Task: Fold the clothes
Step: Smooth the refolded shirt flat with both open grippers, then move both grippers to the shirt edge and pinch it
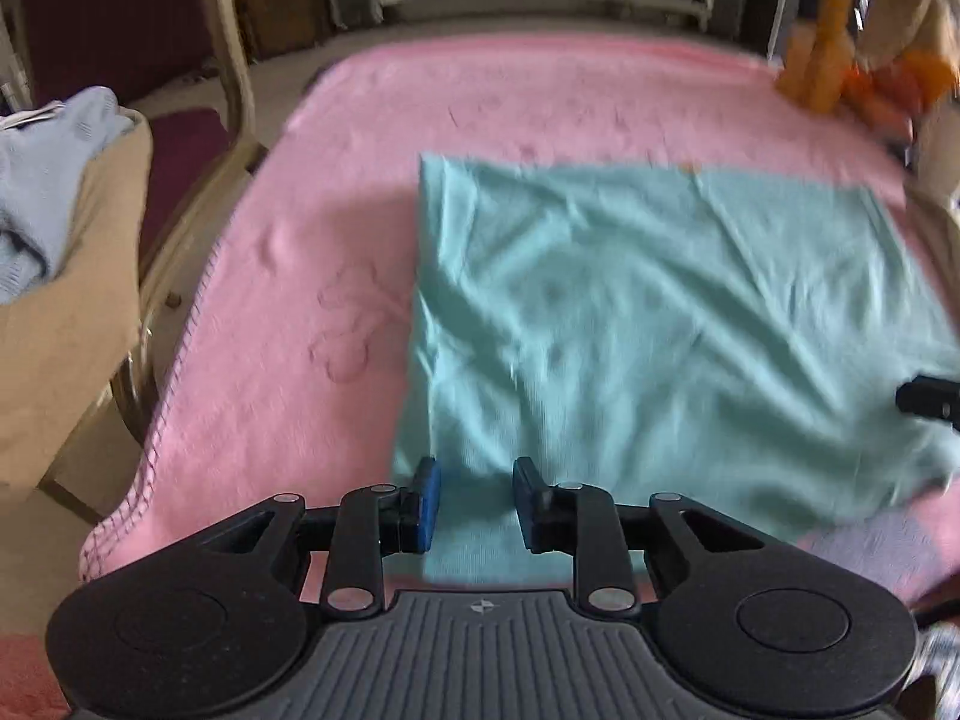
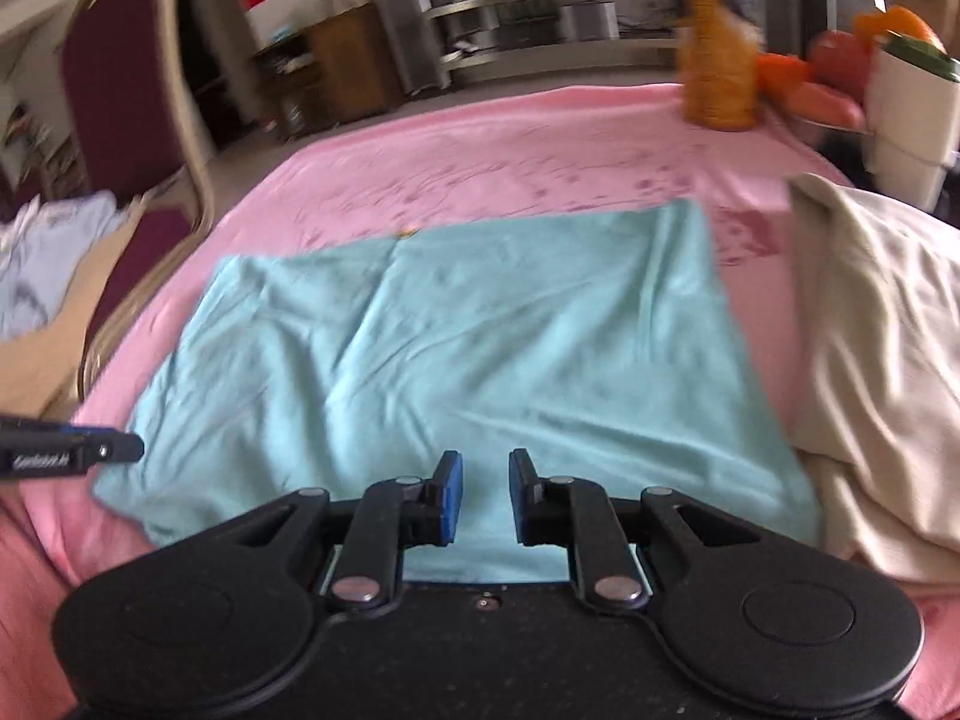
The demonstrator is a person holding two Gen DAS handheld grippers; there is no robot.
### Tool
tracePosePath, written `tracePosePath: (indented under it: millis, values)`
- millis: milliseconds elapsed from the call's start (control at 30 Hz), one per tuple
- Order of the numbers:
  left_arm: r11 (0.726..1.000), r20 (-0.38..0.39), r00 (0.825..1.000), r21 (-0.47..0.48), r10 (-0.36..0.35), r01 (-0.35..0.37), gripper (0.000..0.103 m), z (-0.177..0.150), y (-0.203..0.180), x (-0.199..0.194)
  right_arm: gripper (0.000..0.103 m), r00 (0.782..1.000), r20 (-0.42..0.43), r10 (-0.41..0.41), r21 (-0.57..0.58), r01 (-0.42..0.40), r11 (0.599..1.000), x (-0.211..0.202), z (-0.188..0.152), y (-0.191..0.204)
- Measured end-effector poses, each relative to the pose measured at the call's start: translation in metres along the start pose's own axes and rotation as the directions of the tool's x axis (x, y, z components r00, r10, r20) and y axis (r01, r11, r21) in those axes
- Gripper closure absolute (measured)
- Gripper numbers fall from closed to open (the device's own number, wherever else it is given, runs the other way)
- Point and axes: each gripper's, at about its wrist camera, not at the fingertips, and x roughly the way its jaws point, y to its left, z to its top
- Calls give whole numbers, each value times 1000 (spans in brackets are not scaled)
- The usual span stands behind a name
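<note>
A teal garment (image 1: pixel 648 324) lies folded into a wrinkled rectangle on the pink blanket (image 1: pixel 336 228). My left gripper (image 1: pixel 477 483) is open above the garment's near left corner, nothing between its blue pads. In the right wrist view the same teal garment (image 2: pixel 480 348) fills the middle, and my right gripper (image 2: pixel 485 477) hangs open over its near edge, also empty. The right gripper's tip (image 1: pixel 927 399) shows at the far right edge of the left view. The left gripper's finger (image 2: pixel 72 450) pokes in at the left of the right view.
A cream cloth (image 2: pixel 882 348) lies crumpled right of the teal garment. A chair (image 2: pixel 132 120) with light blue clothes (image 1: pixel 42 180) on a tan cloth stands at the left. A yellow plush toy (image 2: pixel 714 60), orange items and a white container (image 2: pixel 912 114) sit at the far right.
</note>
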Motion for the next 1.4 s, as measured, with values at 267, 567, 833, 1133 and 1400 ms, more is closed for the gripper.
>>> tracePosePath:
  millis: [267, 567, 833, 1133, 1400]
  values:
    - [998, 48, 998, 50, 30, -33, 75, 3, 3, -26, 78, 995, -95, -20, 15, 21, 1000, -24, -15, -8]
    - [1000, 167, 986, 8, 10, -12, 74, 22, 21, -63, 79, 982, 112, 149, 442, -184, 878, -51, 17, -70]
    - [994, 321, 942, -17, -101, 112, 71, 88, 36, -82, 79, 938, 266, 224, 437, -324, 839, -75, 94, -75]
    - [999, 163, 986, -28, 27, -23, 71, 132, 27, 37, 73, 980, 197, 1, 353, -72, 933, 8, 132, -110]
    - [965, 68, 997, -255, -39, 55, 57, 146, 78, 79, 68, 998, 49, -35, 430, 11, 903, 61, 124, -155]
